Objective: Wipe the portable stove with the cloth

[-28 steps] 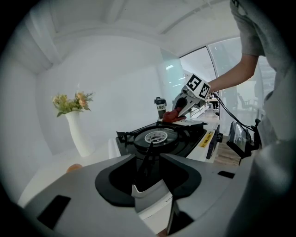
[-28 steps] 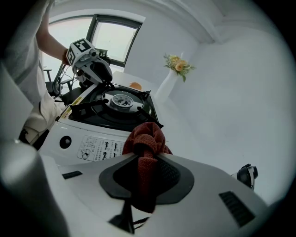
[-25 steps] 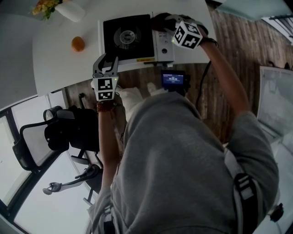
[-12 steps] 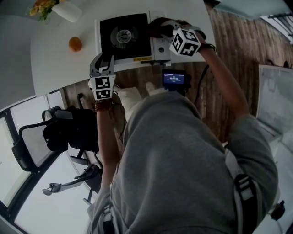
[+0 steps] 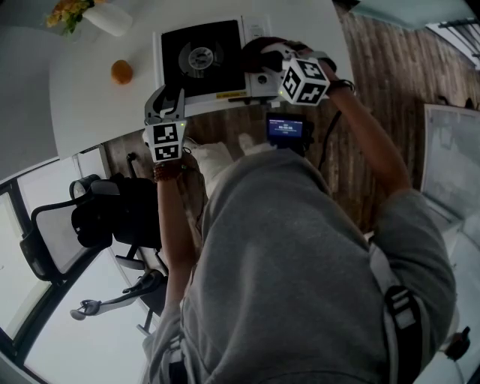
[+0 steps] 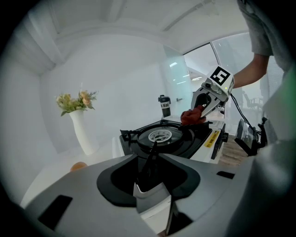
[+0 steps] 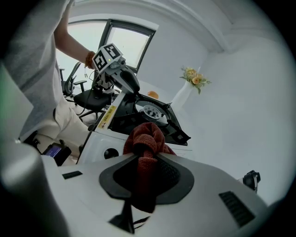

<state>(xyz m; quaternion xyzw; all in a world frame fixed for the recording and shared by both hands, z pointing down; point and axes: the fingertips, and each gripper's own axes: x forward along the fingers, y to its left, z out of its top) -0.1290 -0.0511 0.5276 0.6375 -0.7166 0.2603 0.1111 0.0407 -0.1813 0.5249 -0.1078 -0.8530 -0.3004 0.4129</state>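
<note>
The portable stove (image 5: 214, 71), black on top with a white body, stands at the near edge of the white table (image 5: 90, 105). My right gripper (image 5: 271, 58) is shut on a dark red cloth (image 5: 255, 51) and presses it onto the stove's white right part by the knob. In the right gripper view the cloth (image 7: 145, 134) bulges from the jaws above the stove (image 7: 134, 121). My left gripper (image 5: 169, 99) hovers at the stove's front left corner. Its jaws have just been closing, stand slightly apart, and hold nothing that I can see. The left gripper view shows the burner (image 6: 160, 136) ahead.
An orange (image 5: 121, 72) and a white vase of flowers (image 5: 105, 15) sit on the table left of the stove. A black tumbler (image 6: 164, 105) stands behind it. A small lit screen (image 5: 285, 129) hangs below the table edge. An office chair (image 5: 97, 217) is at the lower left.
My right gripper has slid the cloth toward the stove's near edge, along the white control side. The left gripper has stayed at the front left corner.
</note>
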